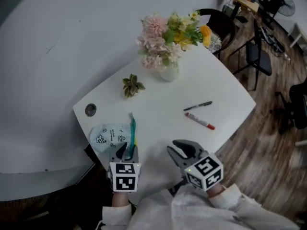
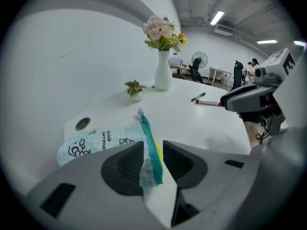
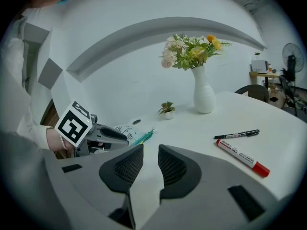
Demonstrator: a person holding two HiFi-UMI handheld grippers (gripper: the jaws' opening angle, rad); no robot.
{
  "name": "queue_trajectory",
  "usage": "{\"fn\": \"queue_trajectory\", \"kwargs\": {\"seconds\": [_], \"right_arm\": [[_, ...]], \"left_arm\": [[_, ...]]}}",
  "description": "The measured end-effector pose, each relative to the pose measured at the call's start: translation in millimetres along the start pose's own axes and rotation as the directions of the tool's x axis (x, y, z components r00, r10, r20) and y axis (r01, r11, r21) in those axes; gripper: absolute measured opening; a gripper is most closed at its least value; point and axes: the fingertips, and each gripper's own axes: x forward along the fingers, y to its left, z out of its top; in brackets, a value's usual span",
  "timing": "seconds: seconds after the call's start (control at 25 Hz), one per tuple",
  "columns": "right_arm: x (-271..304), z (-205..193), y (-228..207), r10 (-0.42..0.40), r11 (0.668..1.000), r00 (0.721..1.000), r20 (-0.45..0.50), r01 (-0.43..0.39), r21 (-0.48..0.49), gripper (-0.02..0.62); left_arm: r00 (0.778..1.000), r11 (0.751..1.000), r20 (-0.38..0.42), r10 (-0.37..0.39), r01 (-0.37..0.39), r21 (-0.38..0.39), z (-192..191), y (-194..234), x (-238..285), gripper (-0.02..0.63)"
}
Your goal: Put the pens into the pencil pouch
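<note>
**A:** What are we gripping on the left?

**B:** We are pinching the pencil pouch (image 2: 96, 140) with the left claw (image 2: 153, 163). Its jaws are clamping the pouch's near edge, right at the teal zipper (image 2: 149, 143). The rest of the pouch is lying flat on the white tabletop (image 1: 163, 104), near the round cable hole (image 1: 90, 110) at the left corner.

**A:** And on the right?

**B:** We are holding the right claw (image 3: 146, 164) over the near side of the tabletop, just beside the left one. Its jaws are standing a little apart and gripping nothing; only bare tabletop is showing through the gap.

**A:** Where are we seeing the pens?

**B:** Both are lying on the tabletop toward its right edge, well apart from the pouch. The black pen (image 1: 197, 106) is resting farther from us. The white marker with the red cap (image 1: 200, 121) is lying just beside it on our side, and the two are not touching. Neither one is in the pouch.

**A:** Anything else we are looking at?

**B:** A white vase (image 1: 169, 73) of flowers (image 1: 165, 35) is standing at the far end. A small potted plant (image 1: 132, 85) is sitting near it, to its left. Beyond the tabletop, a dark chair (image 1: 259, 56) is standing on the wooden floor (image 1: 268, 143).
</note>
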Motion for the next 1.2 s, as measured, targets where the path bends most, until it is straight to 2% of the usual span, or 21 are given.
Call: {"fn": "queue_trajectory", "kwargs": {"seconds": [0.36, 0.6, 0.72, 1.0, 1.2], "right_arm": [[-3, -16, -10, -0.032, 0.999, 0.999, -0.030, 0.033, 0.034, 0.092], [-14, -20, -17, -0.072, 0.996, 0.997, -0.026, 0.073, 0.050, 0.092], [-21, -22, -19, -0.089, 0.995, 0.996, -0.019, 0.089, 0.054, 0.092], [-37, -20, -25, -0.131, 0.990, 0.991, 0.011, 0.130, 0.062, 0.091], [-51, -14, -32, -0.162, 0.985, 0.986, 0.048, 0.159, 0.074, 0.091]], "left_arm": [[0.996, 0.999, -0.079, -0.035, 0.034, -0.008, -24, -4, 27, 0.106], [0.996, 1.000, -0.088, -0.029, 0.030, 0.004, -25, -5, 33, 0.103], [0.997, 0.999, -0.068, -0.040, 0.041, 0.013, -18, -8, 30, 0.070], [0.989, 0.989, -0.017, -0.144, 0.145, 0.039, -2, -38, 21, 0.035], [0.968, 0.969, 0.047, -0.245, 0.244, 0.034, 19, -71, 8, 0.032]]}}
